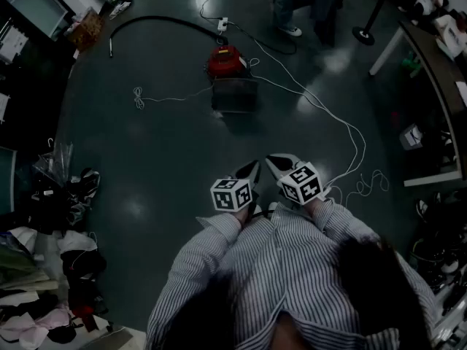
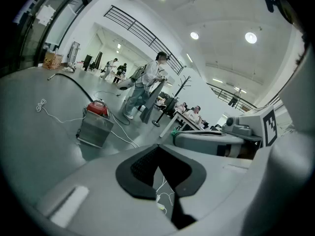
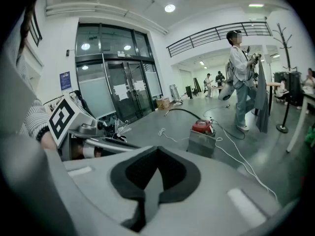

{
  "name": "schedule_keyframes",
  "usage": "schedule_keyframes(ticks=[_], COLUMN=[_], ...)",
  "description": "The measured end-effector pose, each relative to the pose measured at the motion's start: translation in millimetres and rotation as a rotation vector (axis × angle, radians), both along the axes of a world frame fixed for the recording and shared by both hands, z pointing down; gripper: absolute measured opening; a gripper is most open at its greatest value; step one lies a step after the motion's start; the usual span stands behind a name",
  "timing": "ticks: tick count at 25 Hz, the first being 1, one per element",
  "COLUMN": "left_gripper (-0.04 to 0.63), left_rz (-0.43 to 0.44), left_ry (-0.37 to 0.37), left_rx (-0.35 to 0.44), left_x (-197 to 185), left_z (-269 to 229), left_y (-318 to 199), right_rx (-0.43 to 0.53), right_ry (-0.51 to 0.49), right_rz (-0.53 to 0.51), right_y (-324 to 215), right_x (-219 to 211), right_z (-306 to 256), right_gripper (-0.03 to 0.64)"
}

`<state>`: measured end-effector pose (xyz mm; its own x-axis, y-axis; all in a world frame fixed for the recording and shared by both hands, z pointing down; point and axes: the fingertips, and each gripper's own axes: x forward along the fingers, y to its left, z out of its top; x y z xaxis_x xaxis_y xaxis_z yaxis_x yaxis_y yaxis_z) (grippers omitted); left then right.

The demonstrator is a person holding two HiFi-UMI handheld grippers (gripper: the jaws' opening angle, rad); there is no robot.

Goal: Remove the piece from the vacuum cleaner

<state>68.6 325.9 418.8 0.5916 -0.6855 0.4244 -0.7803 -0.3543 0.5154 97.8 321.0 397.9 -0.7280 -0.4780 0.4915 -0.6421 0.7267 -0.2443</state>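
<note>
Approach step only: left claw [image 2: 158, 147] and right claw [image 3: 157, 150] pinched closed, empty, well short of vacuum [image 1: 228, 79] out on floor [image 1: 160, 166]; next, likely close in, open, grip piece.

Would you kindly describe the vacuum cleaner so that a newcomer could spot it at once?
Look to the middle of the dark open floor, away from the clutter at its edges. The vacuum cleaner stands there alone: a grey metal box with a red top, a black hose curving off behind it and a white cable trailing past.
</note>
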Motion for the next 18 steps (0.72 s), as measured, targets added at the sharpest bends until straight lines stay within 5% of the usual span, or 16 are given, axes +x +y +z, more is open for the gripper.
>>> schedule_keyframes(ticks=[18], left_gripper=[0.006], left_rz=[-0.007], left_ry=[-0.022], left_rx=[0.048], left_x=[7], left_z=[-10], left_y=[-20], right_rx=[-0.039], right_ry=[-0.012], right_rz=[0.044], right_y=[-17], right_x=[15], right_z=[3], right_gripper=[0.002])
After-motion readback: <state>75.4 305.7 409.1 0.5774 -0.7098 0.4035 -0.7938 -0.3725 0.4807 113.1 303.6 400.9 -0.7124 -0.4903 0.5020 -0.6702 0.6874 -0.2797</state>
